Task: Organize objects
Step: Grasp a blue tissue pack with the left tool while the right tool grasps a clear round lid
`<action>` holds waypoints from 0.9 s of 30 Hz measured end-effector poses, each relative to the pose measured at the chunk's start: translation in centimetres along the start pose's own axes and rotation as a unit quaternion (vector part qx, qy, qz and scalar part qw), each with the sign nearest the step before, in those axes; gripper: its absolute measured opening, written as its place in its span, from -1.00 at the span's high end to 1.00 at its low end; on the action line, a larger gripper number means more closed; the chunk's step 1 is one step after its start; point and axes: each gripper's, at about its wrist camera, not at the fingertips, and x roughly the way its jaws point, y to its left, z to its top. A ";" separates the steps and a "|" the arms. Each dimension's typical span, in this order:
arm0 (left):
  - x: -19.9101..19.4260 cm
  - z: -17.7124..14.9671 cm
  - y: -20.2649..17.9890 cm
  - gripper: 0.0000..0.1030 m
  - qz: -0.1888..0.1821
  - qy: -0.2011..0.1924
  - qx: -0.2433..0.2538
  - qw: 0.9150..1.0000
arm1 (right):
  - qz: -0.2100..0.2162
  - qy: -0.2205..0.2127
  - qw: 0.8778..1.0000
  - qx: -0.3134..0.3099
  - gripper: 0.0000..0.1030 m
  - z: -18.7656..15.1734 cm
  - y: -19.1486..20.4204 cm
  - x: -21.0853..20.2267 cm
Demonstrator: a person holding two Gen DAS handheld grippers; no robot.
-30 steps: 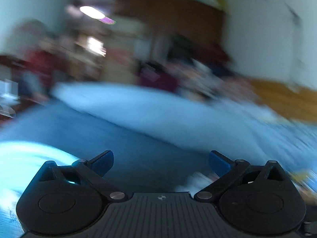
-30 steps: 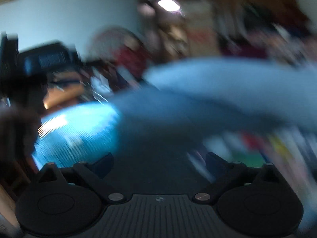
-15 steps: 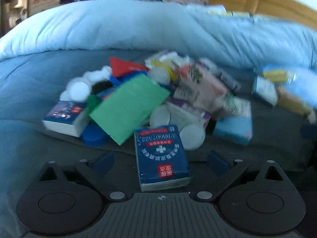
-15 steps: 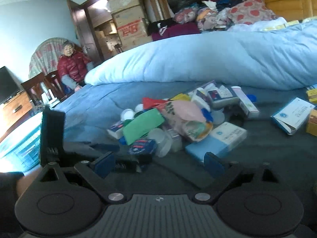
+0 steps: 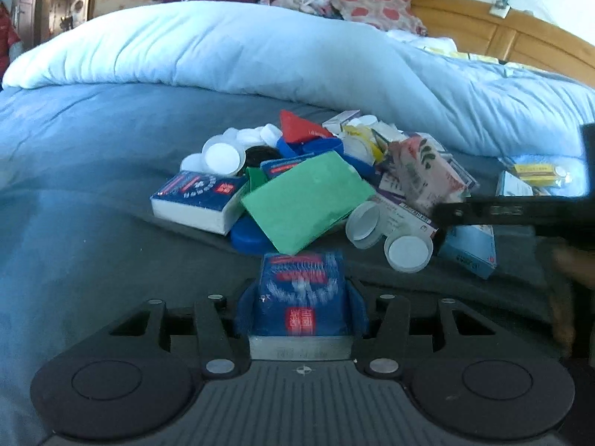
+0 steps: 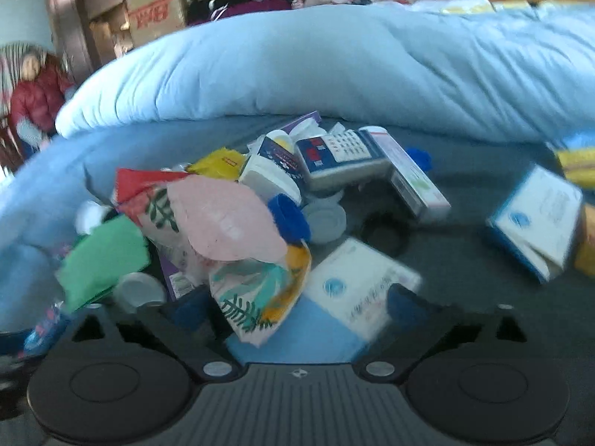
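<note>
Jaws of the left gripper (image 5: 302, 306), wide a second ago, are closing on a blue tissue pack (image 5: 302, 299) now between them at the pile's near edge, so the first pick seems underway. Beyond, a green packet (image 5: 308, 200) overlaps bottle caps (image 5: 408, 253). Right gripper (image 6: 297, 306), spread, now hovers over a floral pouch (image 6: 238, 245) and light-blue box (image 6: 349, 297).

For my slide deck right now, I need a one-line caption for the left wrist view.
Left hand-held gripper closing on a blue tissue pack before a heap of packs, boxes and lids on a bed.
</note>
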 end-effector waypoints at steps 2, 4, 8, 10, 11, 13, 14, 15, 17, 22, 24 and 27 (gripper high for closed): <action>0.0 0.1 0.0 -0.04 -0.004 -0.002 -0.003 1.000 | 0.001 -0.002 1.000 -0.008 -0.82 -0.2 -0.1 -0.1; -0.1 0.3 -0.2 -0.07 -0.010 -0.008 -0.005 1.000 | 0.027 0.002 1.000 -0.010 -0.14 -0.6 -0.2 -1.4; -0.5 0.4 -0.2 -0.10 -0.015 -0.019 -0.010 1.000 | 0.067 0.030 0.997 -0.029 0.61 -2.7 0.7 -4.4; -0.7 0.4 -0.4 -0.10 -0.013 -0.021 -0.004 1.000 | 0.066 0.030 0.997 -0.034 0.61 -3.4 1.0 -5.6; -0.9 0.3 -0.5 -0.10 -0.013 -0.021 0.000 1.000 | 0.062 0.022 0.998 -0.021 0.44 -3.5 0.8 -6.2; -1.4 0.1 -0.6 -0.10 -0.013 -0.023 0.007 1.000 | 0.042 -0.005 0.999 0.016 -0.27 -3.4 -0.3 -6.9; -1.7 0.1 -0.7 -0.12 -0.011 -0.025 0.011 1.000 | 0.028 -0.020 0.999 0.029 -0.59 -3.2 -0.7 -7.1; -1.9 0.0 -0.7 -0.16 -0.011 -0.027 0.015 0.999 | 0.017 -0.024 0.999 0.038 -0.68 -2.9 -1.1 -6.6; -2.3 -0.1 -0.8 -0.22 -0.011 -0.032 0.028 0.999 | 0.021 -0.010 0.998 0.066 -0.70 -2.3 -1.8 -5.2; -1.6 -0.1 -0.1 -0.37 -0.005 -0.018 0.020 1.000 | 0.008 0.048 0.995 0.090 -0.70 -1.8 -1.9 -1.7; -0.9 -0.2 0.0 -0.41 -0.006 -0.009 0.021 1.000 | 0.000 0.027 0.994 0.109 -0.63 -2.5 -2.1 -3.3; 0.7 -0.7 -0.1 -0.45 -0.011 0.005 0.024 1.000 | 0.022 -0.021 0.995 0.100 -0.61 -4.1 -2.2 -6.9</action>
